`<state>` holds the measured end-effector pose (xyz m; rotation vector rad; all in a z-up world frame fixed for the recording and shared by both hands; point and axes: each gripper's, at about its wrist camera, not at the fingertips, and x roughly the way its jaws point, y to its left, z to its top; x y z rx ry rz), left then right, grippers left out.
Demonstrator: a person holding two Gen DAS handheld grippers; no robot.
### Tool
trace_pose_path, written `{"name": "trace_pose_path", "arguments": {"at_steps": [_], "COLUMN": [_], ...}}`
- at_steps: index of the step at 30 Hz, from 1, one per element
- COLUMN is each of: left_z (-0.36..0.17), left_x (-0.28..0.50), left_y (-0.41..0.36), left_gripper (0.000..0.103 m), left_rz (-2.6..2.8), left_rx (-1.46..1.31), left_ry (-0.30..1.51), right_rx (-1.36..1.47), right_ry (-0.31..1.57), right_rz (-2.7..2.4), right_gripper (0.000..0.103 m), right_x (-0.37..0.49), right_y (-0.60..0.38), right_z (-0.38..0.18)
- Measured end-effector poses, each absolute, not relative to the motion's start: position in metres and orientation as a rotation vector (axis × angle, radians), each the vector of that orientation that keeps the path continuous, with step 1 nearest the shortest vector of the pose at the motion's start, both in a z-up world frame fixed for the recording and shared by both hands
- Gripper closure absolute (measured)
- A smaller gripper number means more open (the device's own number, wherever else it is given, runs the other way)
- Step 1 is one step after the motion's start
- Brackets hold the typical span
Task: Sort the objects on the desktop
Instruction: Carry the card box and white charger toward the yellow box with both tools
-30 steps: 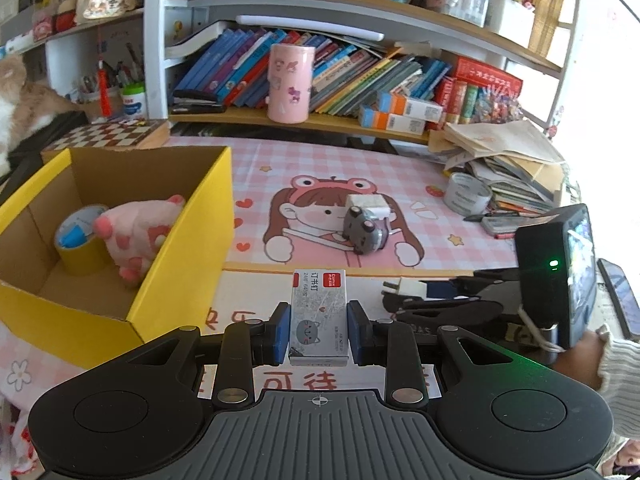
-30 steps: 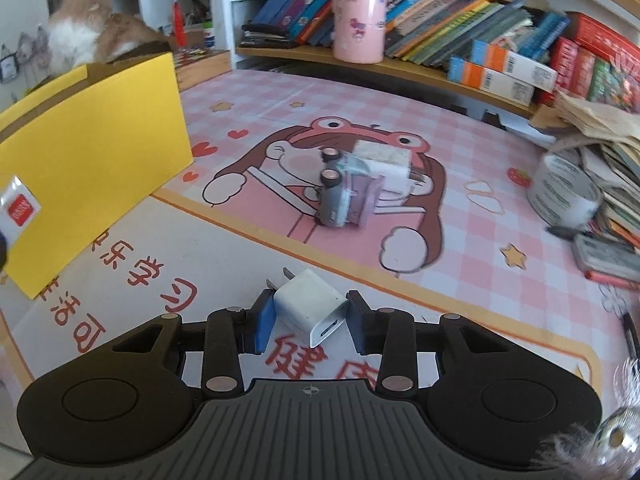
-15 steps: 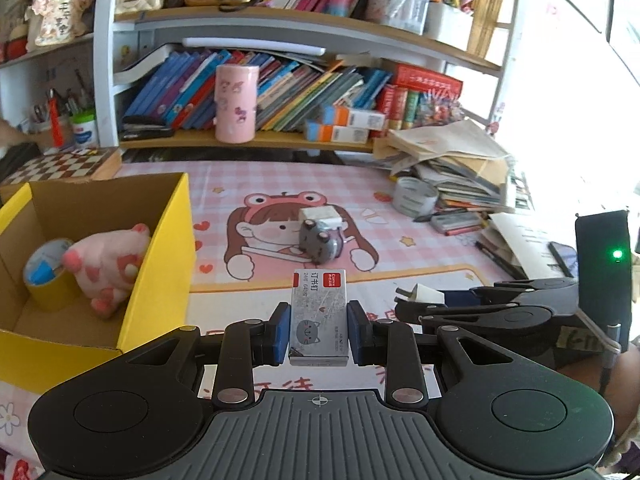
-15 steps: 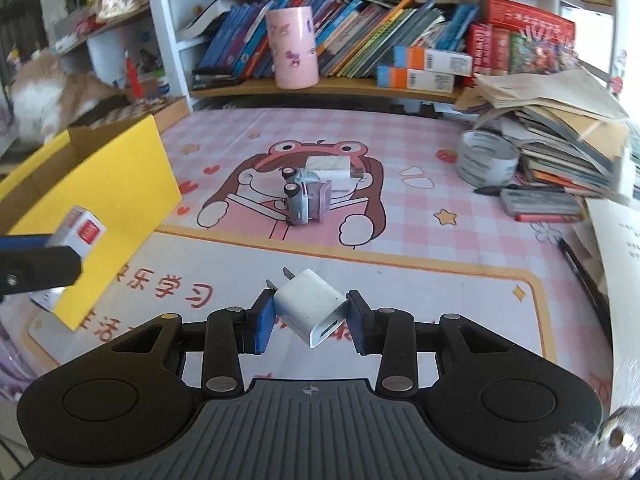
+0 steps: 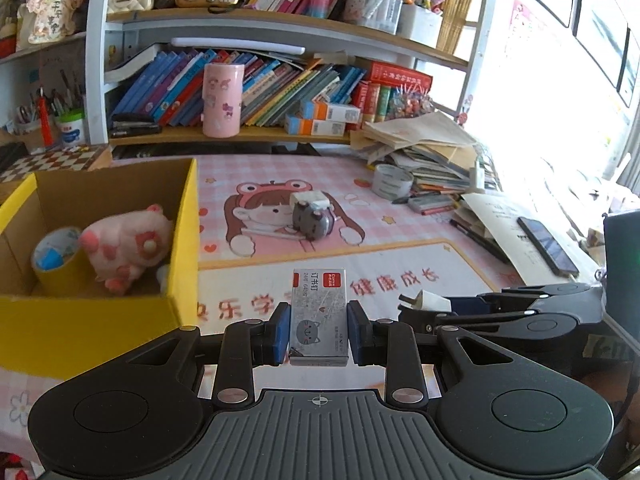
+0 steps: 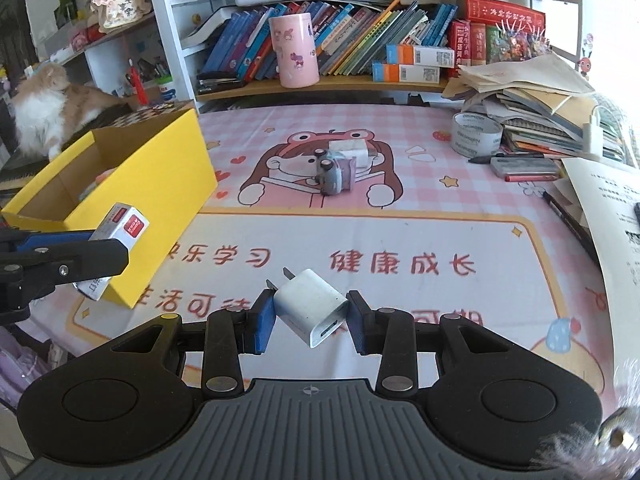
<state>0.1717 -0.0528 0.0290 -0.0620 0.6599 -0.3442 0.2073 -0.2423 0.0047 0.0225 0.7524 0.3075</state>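
Note:
My left gripper (image 5: 319, 330) is shut on a grey staple box (image 5: 319, 312) with a red label, held above the mat just right of the yellow cardboard box (image 5: 186, 248); the staple box also shows in the right wrist view (image 6: 120, 232). The yellow box holds a pink plush toy (image 5: 128, 242) and a tape roll (image 5: 54, 256). My right gripper (image 6: 311, 316) is shut on a white plug charger (image 6: 311, 306), held above the mat. A grey toy car (image 6: 334, 172) and a white adapter (image 6: 350, 150) lie on the cartoon mat.
A grey tape roll (image 6: 476, 134), pens and a stack of papers (image 6: 532, 96) lie at the right. A phone (image 5: 548, 244) rests on papers. A bookshelf with a pink cup (image 6: 294, 50) stands behind. A cat (image 6: 48, 108) sits at far left.
Both grippers have risen and pulled back from the mat with their objects still held. The left view now looks down into the yellow box from higher up.

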Motion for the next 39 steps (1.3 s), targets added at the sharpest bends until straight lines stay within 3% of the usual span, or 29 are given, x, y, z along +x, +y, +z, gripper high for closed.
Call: {"name": "trace_pose_path", "arguments": {"at_steps": [23, 39], "left_z": [0.000, 0.005], "left_x": [0.063, 0.037], "left_y": [0.045, 0.085], "left_gripper": [0.075, 0.075], "left_rz": [-0.304, -0.235], "left_rx": [-0.062, -0.089], "left_ry": [0.753, 0.709], "right_rx": [0.007, -0.061], "right_ry": [0.833, 0.813], "right_rz": [0.339, 0.453], "right_gripper": [0.068, 0.068], "right_x": [0.082, 0.062], "right_y": [-0.146, -0.090], "right_z": [-0.013, -0.008]}}
